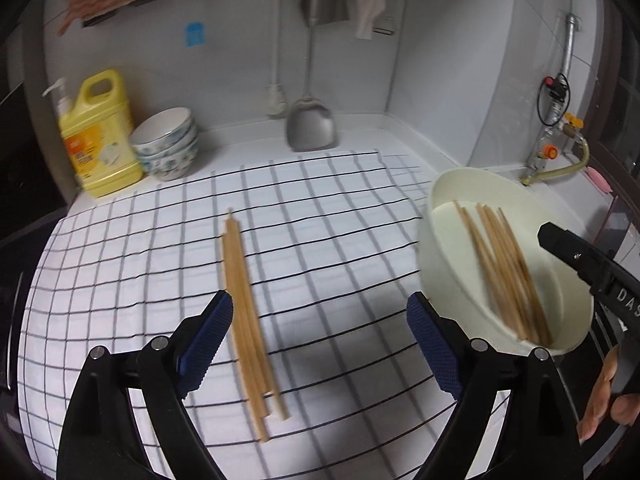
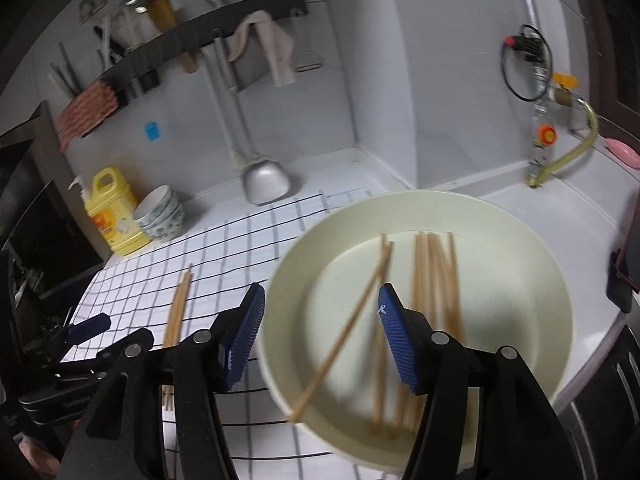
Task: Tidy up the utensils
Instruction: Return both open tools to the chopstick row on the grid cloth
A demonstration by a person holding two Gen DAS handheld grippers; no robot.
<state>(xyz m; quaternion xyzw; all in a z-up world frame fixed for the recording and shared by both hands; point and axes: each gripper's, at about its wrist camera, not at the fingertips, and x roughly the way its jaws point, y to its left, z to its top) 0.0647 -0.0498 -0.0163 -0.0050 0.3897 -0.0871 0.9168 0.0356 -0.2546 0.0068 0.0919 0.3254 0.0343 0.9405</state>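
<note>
A few wooden chopsticks [image 1: 249,320] lie side by side on the checked cloth [image 1: 328,216]; they also show in the right wrist view [image 2: 178,308]. My left gripper [image 1: 320,344] is open above their near ends, holding nothing. A cream bowl [image 1: 444,256] on the right holds several more chopsticks [image 1: 506,276]. In the right wrist view my right gripper [image 2: 322,336] is open over the bowl's [image 2: 520,264] near rim, with one loose chopstick [image 2: 344,332] slanting between its fingers and the others [image 2: 436,280] lying in the bowl.
A yellow detergent jug [image 1: 98,136] and stacked patterned bowls [image 1: 168,144] stand at the back left. A metal spatula [image 1: 311,126] hangs against the back wall. Gas pipe and hose [image 1: 560,148] are at the right. The counter edge lies right of the bowl.
</note>
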